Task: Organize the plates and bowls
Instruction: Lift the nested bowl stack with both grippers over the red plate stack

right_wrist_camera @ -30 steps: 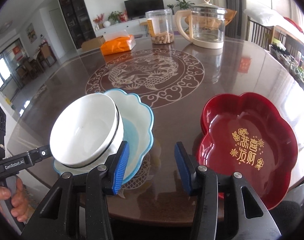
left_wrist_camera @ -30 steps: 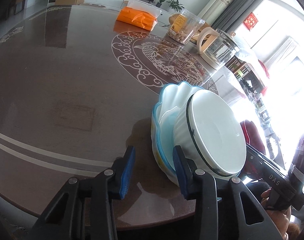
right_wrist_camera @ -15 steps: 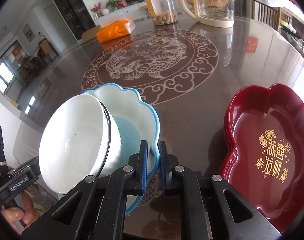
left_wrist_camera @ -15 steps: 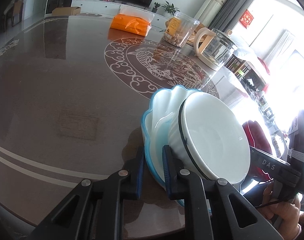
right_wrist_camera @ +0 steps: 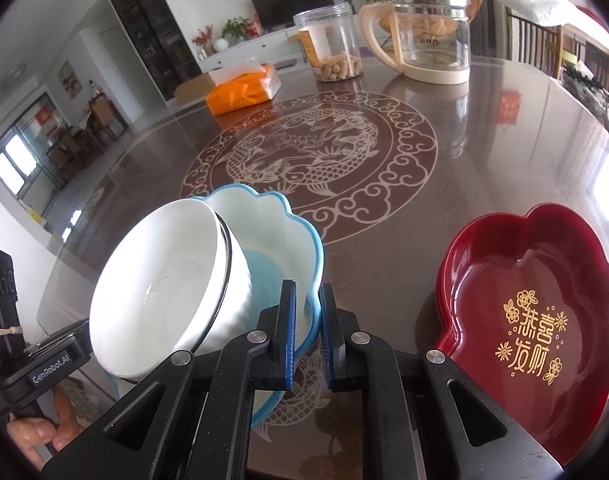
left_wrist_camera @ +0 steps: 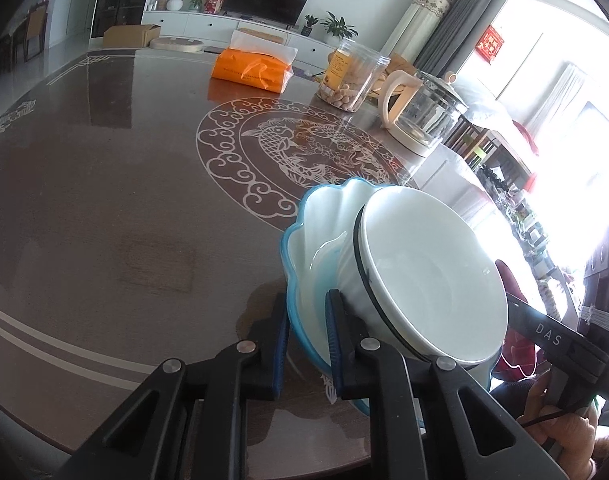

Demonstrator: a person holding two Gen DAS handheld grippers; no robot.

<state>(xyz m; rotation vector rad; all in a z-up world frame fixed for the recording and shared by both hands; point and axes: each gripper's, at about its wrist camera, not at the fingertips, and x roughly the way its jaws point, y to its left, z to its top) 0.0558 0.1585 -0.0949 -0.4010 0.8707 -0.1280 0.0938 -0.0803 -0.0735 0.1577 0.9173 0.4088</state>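
A blue-rimmed scalloped plate holds a white bowl with a dark rim line. My left gripper is shut on the plate's left rim. My right gripper is shut on the plate's right rim. The white bowl sits tilted inside the plate. The plate is lifted a little off the brown table. A red flower-shaped plate with gold characters lies on the table to the right.
At the far side of the table stand an orange tissue pack, a clear jar of snacks and a glass kettle. The table's near edge runs just under both grippers.
Both grippers went from open beside the blue-rimmed plate to shut on its opposite rims. The plate with the bowl now sits higher and more tilted.
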